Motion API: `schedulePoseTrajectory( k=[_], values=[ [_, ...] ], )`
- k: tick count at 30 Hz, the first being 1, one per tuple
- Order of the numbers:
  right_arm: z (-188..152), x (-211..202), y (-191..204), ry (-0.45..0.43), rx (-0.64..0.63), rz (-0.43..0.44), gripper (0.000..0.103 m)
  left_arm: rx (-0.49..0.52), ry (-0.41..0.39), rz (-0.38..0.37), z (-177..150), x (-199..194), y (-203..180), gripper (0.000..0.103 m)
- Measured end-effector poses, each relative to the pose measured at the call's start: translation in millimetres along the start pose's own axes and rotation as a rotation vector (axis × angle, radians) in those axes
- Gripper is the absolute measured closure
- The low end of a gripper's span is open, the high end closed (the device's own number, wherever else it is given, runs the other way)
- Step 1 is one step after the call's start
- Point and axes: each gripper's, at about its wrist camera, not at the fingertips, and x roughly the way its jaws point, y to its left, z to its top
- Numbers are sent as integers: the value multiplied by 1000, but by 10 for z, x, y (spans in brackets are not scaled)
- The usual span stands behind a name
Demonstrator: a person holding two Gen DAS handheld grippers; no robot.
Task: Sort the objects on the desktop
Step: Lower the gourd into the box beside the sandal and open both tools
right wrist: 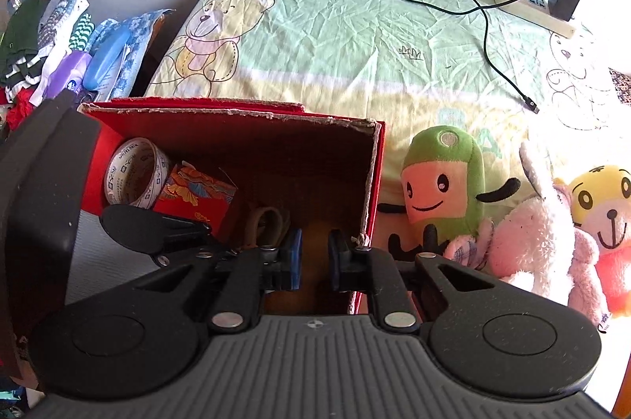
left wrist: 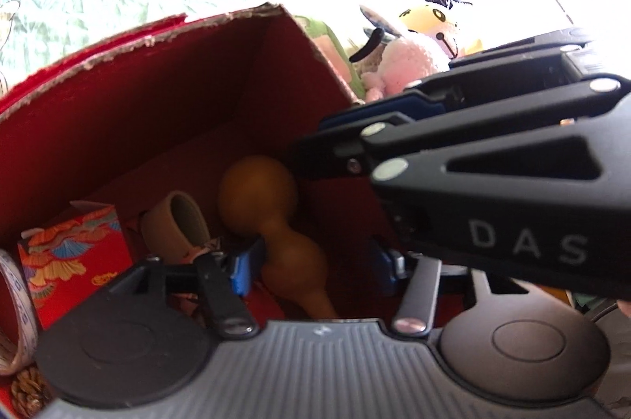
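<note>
An open red cardboard box [left wrist: 130, 92] [right wrist: 236, 111] sits on the bed. On its floor are a brown gourd [left wrist: 272, 222], a tan tape ring [left wrist: 173, 226], a small red patterned box [left wrist: 75, 257] [right wrist: 197, 198] and a white printed tape roll [right wrist: 136, 174]. My left gripper [left wrist: 313, 269] reaches into the box, open wide. The blurred gourd lies between its fingers, gripped by neither. My right gripper [right wrist: 314, 257] hovers over the box's right end, its blue pads [right wrist: 294, 257] a narrow gap apart. Something brown shows through the gap, and its tip [left wrist: 303, 155] is beside the gourd's bulb.
Plush toys lie right of the box: green [right wrist: 441, 182], pink [right wrist: 544, 241], yellow [right wrist: 603, 206]. A power strip [right wrist: 528, 1] and black cable [right wrist: 493, 36] are on the green sheet. Folded clothes [right wrist: 59, 40] pile at the left. A pinecone [left wrist: 27, 391] sits in the box corner.
</note>
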Motion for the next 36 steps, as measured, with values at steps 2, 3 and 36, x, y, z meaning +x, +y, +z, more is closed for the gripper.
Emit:
schedulePoseTrajectory(
  k=[2,3,36],
  values=[
    [-31,21,-3,-8,10,-7,88,-10,0,12,-10,8,-15,40],
    [-53,27,-16,-13,19,-7,88,-18,1,21,-14,7,-17,39],
    [-276,315,283,37,109,56,89,-69,-134,448,-452,-428,320,39]
  ],
)
